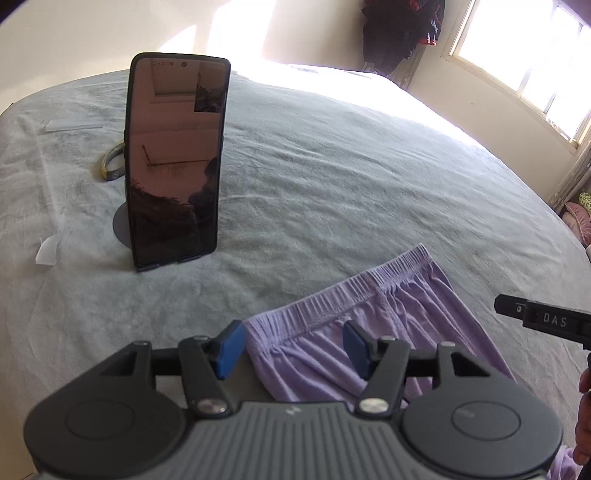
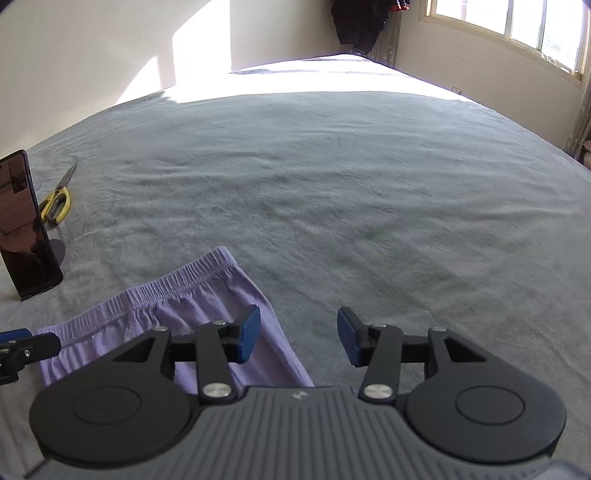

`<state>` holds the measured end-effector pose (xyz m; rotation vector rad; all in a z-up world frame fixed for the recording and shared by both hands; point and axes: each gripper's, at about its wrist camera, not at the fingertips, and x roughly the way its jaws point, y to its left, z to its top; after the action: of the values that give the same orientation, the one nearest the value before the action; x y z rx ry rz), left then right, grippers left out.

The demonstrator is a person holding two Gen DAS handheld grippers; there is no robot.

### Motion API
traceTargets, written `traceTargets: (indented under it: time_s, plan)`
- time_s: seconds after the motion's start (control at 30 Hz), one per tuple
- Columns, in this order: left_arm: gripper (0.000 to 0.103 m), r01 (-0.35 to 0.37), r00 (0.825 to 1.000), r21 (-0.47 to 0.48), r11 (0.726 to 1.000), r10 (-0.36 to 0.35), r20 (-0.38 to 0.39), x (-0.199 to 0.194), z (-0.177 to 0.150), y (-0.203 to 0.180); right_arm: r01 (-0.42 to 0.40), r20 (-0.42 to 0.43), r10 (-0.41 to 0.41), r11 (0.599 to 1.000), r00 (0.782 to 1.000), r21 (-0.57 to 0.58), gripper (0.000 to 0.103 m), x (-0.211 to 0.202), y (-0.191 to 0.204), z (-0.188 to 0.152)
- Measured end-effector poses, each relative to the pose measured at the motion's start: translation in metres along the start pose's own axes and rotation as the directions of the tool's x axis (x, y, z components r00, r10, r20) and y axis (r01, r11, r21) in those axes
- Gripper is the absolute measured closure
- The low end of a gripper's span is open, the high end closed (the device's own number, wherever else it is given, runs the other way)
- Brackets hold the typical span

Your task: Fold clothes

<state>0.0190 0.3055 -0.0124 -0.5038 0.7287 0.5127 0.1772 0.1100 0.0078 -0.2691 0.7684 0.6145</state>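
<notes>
Plain lilac shorts (image 1: pixel 388 332), grey-green bedspread (image 2: pixel 332 184), yellow-handled scissors (image 2: pixel 57 203), black phone (image 1: pixel 173 162), blue-padded claws.

Sunlit bed (image 2: pixel 332 184), cream walls (image 2: pixel 92 55), window (image 2: pixel 517 26) rt.

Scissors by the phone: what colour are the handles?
Yellow handles on the scissors; the right wrist view shows them best.

free: I see open bedspread (image 2: pixel 351 192) ahead and right, up to the far wall | blocked left: upright phone (image 1: pixel 177 162) on stand, scissors (image 2: pixel 57 201) behind it | near: shorts (image 2: pixel 207 306) lie flat
</notes>
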Motion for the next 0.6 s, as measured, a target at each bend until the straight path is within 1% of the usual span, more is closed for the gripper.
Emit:
traceTargets:
  time_s: [0.03,0.1,0.17,0.3,0.37,0.47,0.57,0.6]
  plan:
    - [0.034,0.015,1.000,0.004,1.000,-0.015,0.005,-0.003,-0.001,-0.005,0.013,-0.003,-0.013,1.000,1.000,0.024,0.051,-0.010,-0.012,-0.007]
    - [0.030,0.043,0.999,0.023,0.999,-0.043,0.024,-0.009,-0.005,-0.015,0.036,-0.010,-0.036,0.997,0.999,0.072,0.050,-0.030,-0.035,-0.022]
    - [0.029,0.074,0.997,0.049,0.996,-0.075,0.026,-0.013,-0.010,-0.026,0.062,-0.020,-0.060,0.991,0.998,0.119,0.050,-0.049,-0.057,-0.040]
    - [0.029,0.168,0.986,0.104,0.980,-0.167,-0.022,-0.015,-0.021,-0.050,0.106,-0.048,-0.098,0.974,0.994,0.201,0.049,-0.078,-0.088,-0.076]
    - [0.029,0.214,0.977,0.128,0.968,-0.209,-0.050,-0.016,-0.027,-0.061,0.106,-0.056,-0.095,0.964,0.994,0.245,0.049,-0.088,-0.098,-0.092]
    - [0.029,0.294,0.953,0.150,0.944,-0.278,-0.118,-0.013,-0.040,-0.079,0.098,-0.067,-0.081,0.946,0.994,0.310,0.049,-0.100,-0.111,-0.113]
    - [0.029,0.366,0.922,0.154,0.918,-0.334,-0.196,-0.009,-0.052,-0.096,0.093,-0.089,-0.065,0.931,0.994,0.352,0.049,-0.097,-0.116,-0.127]
    - [0.029,0.392,0.907,0.151,0.907,-0.354,-0.226,-0.009,-0.058,-0.102,0.097,-0.105,-0.064,0.928,0.992,0.360,0.049,-0.094,-0.117,-0.130]
